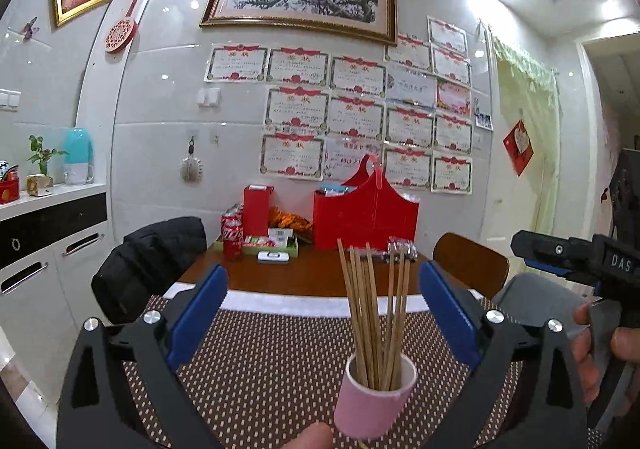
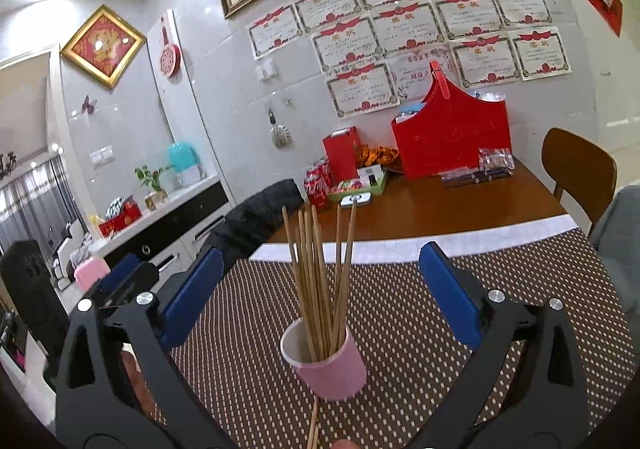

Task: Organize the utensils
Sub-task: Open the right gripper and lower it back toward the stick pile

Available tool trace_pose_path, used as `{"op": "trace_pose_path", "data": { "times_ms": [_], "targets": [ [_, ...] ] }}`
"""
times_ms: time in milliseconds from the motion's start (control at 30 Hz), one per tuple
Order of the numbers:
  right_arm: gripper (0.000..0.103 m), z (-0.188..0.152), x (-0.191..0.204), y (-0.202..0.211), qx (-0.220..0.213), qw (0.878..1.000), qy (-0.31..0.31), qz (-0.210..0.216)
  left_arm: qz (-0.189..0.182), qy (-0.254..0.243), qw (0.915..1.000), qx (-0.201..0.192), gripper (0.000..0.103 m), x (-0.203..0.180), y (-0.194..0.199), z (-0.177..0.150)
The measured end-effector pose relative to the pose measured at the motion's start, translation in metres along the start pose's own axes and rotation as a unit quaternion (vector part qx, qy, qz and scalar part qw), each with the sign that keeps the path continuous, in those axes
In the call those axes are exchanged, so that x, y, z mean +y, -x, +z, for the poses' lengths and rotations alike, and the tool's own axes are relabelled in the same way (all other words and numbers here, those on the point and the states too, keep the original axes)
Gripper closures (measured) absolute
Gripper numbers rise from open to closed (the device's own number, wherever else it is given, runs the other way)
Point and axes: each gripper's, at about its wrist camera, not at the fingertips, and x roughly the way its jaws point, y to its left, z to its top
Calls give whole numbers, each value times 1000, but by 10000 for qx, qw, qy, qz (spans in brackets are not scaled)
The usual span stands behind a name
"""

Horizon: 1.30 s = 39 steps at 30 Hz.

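Observation:
A pink cup [image 1: 370, 405] stands on the brown dotted mat [image 1: 264, 361] and holds several wooden chopsticks [image 1: 374, 313] upright. My left gripper [image 1: 322, 313] is open and empty, its blue pads on either side above the cup. In the right wrist view the same cup [image 2: 330, 367] with the chopsticks [image 2: 320, 281] stands on the mat [image 2: 400, 329]. My right gripper [image 2: 320, 297] is open and empty around it. One or two loose chopsticks [image 2: 313, 427] lie on the mat just in front of the cup.
The wooden table [image 1: 316, 273] carries a red basket [image 1: 366, 215], a red box [image 1: 256, 209], cola cans [image 1: 233, 235], a green tray [image 1: 260, 245] and packets [image 2: 480, 169]. A black jacket hangs on the left chair [image 1: 152, 261]. A brown chair [image 2: 580, 173] stands at right. A counter [image 1: 48, 217] is at left.

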Motion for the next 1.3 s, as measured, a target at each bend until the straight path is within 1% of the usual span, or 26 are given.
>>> {"op": "trace_pose_path", "data": {
  "times_ms": [133, 233, 467, 667, 800, 900, 967, 1067, 1167, 1300],
  "targets": [
    [6, -15, 3, 13, 229, 9997, 49, -17, 146, -55, 9995, 285, 8, 0, 13, -8],
    [6, -29, 7, 20, 427, 9990, 144, -65, 272, -79, 9988, 392, 8, 2, 21, -15],
    [6, -62, 16, 34, 817, 9957, 422, -65, 526, 36, 9959, 741, 8, 7, 35, -29],
    [6, -93, 14, 30, 1309, 9898, 548, -83, 656, 30, 9922, 1056, 8, 3, 40, -44],
    [6, -113, 12, 21, 1699, 9834, 637, -35, 762, 0, 9880, 1342, 8, 2, 39, -60],
    [6, -132, 12, 8, 2132, 9734, 843, -65, 763, 51, 9838, 1623, 8, 1, 39, -74],
    [6, -148, 14, -2, 2574, 9599, 1097, -140, 680, 112, 9810, 1816, 8, 1, 38, -86],
    [6, -172, 14, -15, 3066, 9422, 1336, -221, 672, 109, 9791, 1918, 8, 1, 37, -103],
    [6, -188, 10, -26, 3344, 9303, 1443, -445, 777, 89, 9774, 1962, 8, 3, 34, -118],
    [6, -199, 10, -32, 3502, 9224, 1529, -553, 858, 196, 9705, 2246, 8, 10, 24, -131]
  ]
}}
